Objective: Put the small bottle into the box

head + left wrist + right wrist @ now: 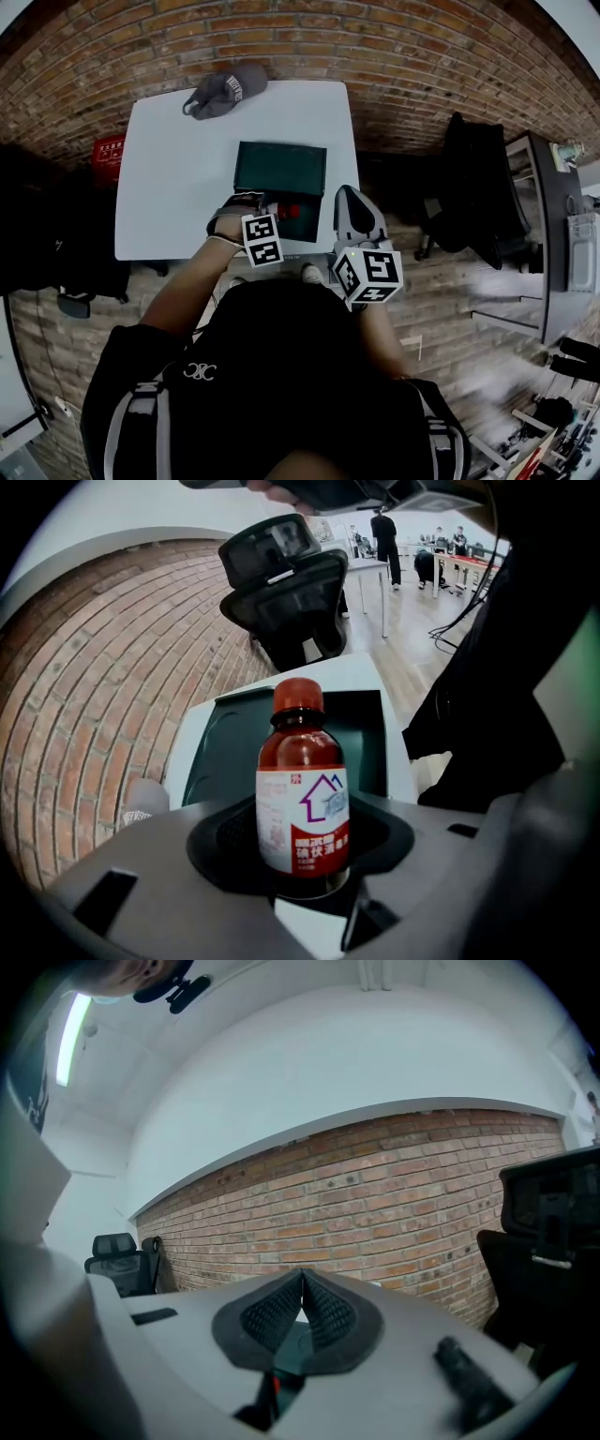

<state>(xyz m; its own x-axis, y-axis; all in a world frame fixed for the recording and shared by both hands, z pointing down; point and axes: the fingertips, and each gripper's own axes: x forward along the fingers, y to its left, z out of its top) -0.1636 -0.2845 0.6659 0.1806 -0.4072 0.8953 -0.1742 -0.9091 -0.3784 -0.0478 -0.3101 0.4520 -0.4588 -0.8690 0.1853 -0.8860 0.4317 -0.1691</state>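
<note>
The left tongs (302, 847) are gripping the small bottle (302, 794) by the lower part of its body, the dark pads pressing on either side of the label. The bottle's long axis is running straight out along the tongs, its red screw cap (298, 696) leading away from them toward the dark green box (230, 752). The box is lying open on the white tabletop (397, 761).

In the head view the left tongs (268, 212) are covering most of the bottle (289, 211). Only a red bit is showing there, over the near part of the box (280, 167). The label, with its house outline, is showing in the left gripper view alone.

The right tongs (302, 1281) are staying empty: their ribbed pads are meeting at the tip with nothing between them. They are pointing toward a brick wall (394, 1194) with a plain white wall above it. From the head view the right tongs (349, 202) are hovering at the tabletop's (159, 187) near right corner, just beside the box.

A grey cap (225, 91) is lying at the tabletop's far edge, well apart from the box. Brickwork is surrounding the tabletop in the head view. A black office chair (286, 583) is standing beyond the tabletop. Far behind it, people are standing among desks in an open room.
</note>
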